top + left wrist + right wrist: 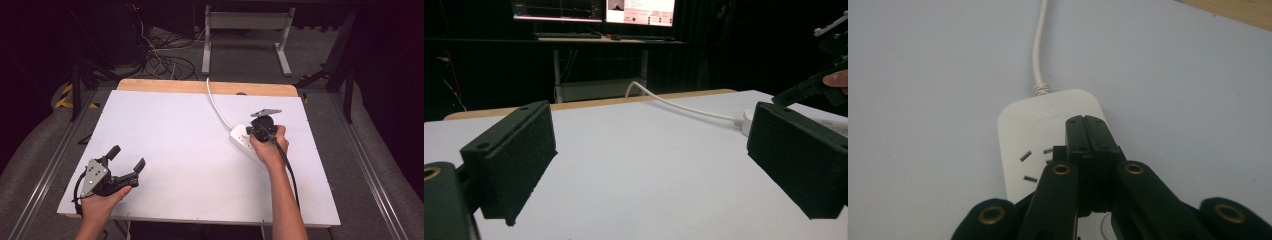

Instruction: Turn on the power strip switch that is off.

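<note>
A white power strip point(242, 138) lies on the white table top point(180, 150) at centre right, its white cable point(216, 102) running to the far edge. My right gripper point(256, 131) hovers over the strip's far end, pointing steeply down. In the right gripper view its jaws point(1086, 131) are pressed together, shut on nothing, above the strip point(1033, 135) and next to its socket slots. My left gripper point(128, 158) rests at the near left, jaws spread wide with bare table between the pads point(519, 160). The left gripper view shows the strip's end point(746, 120) and its cable point(674, 104) far off.
A wooden strip point(205, 87) borders the table's far edge. Behind it are a grey desk frame point(247, 30) and tangled cables point(165, 57) on the floor. Monitors point(594, 10) glow in the dark background of the left gripper view.
</note>
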Demonstrator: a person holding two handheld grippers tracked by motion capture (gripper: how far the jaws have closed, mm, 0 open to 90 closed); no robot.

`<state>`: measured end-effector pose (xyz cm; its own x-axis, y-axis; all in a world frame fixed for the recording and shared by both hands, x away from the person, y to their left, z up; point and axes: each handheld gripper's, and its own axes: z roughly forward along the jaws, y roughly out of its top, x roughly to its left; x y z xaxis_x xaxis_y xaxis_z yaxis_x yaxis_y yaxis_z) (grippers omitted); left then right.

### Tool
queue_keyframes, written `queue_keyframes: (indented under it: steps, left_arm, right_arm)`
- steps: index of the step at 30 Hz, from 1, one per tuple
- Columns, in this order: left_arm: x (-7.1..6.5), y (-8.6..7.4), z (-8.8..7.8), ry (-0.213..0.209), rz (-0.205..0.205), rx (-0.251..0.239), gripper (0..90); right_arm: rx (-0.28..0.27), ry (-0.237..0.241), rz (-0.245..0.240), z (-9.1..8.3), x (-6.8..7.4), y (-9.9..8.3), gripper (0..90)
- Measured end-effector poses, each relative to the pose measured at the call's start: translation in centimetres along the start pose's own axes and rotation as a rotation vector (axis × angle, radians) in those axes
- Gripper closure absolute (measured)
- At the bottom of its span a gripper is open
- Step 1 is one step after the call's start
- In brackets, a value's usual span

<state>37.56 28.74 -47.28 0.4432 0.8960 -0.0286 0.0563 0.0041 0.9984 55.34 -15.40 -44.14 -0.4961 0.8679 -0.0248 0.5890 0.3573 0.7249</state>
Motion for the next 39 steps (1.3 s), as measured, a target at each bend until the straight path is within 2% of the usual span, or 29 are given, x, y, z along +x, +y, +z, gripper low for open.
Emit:
queue_keyframes:
  steps: [4, 5, 8, 9, 12, 13, 25, 29, 35, 36, 39]
  left_arm:
    - [0.1, 0.0, -0.1, 0.002, -0.001, -0.002, 5.8]
    - [0.1, 0.0, -0.1, 0.002, 0.000, -0.003, 5.8]
    - [0.0, 0.0, -0.1, 0.001, -0.005, -0.003, 5.8]
    - [0.1, 0.0, -0.1, 0.001, -0.003, -0.002, 5.8]
    - [0.0, 0.0, -0.2, 0.002, 0.001, -0.003, 5.8]
    - [0.0, 0.0, -0.2, -0.001, -0.001, -0.003, 5.8]
    - [0.0, 0.0, -0.3, 0.000, 0.005, -0.007, 5.8]
    - [-0.1, 0.1, -0.3, 0.002, 0.006, -0.009, 5.8]
    - [0.0, 0.1, -0.5, 0.007, 0.010, -0.010, 5.8]
    - [0.0, 0.1, -0.5, 0.008, 0.009, -0.011, 5.8]
    - [0.0, 0.1, -0.5, 0.006, 0.007, -0.010, 5.8]
  right_arm:
    - [0.009, -0.011, 0.002, 0.6, -0.1, 0.0, 90.0]
    - [0.028, -0.020, -0.010, 1.0, -0.2, -0.1, 90.0]
    - [0.020, -0.018, -0.009, 1.2, 0.0, -0.2, 90.0]
    - [0.018, -0.030, -0.027, 1.3, 0.2, -0.1, 90.0]
    - [0.014, -0.036, -0.036, 1.4, 0.3, -0.2, 90.0]
    - [0.010, -0.028, -0.022, 1.4, 0.2, -0.3, 90.0]
    - [0.005, -0.036, 0.001, 1.6, 0.1, -0.5, 90.0]
    - [0.018, -0.009, 0.057, 1.6, -0.3, -0.6, 90.0]
    - [0.022, -0.018, 0.056, 1.5, -0.3, -0.6, 90.0]
    - [0.022, -0.031, 0.044, 1.5, -0.1, -0.6, 90.0]
    - [0.022, -0.026, 0.048, 1.5, -0.2, -0.6, 90.0]
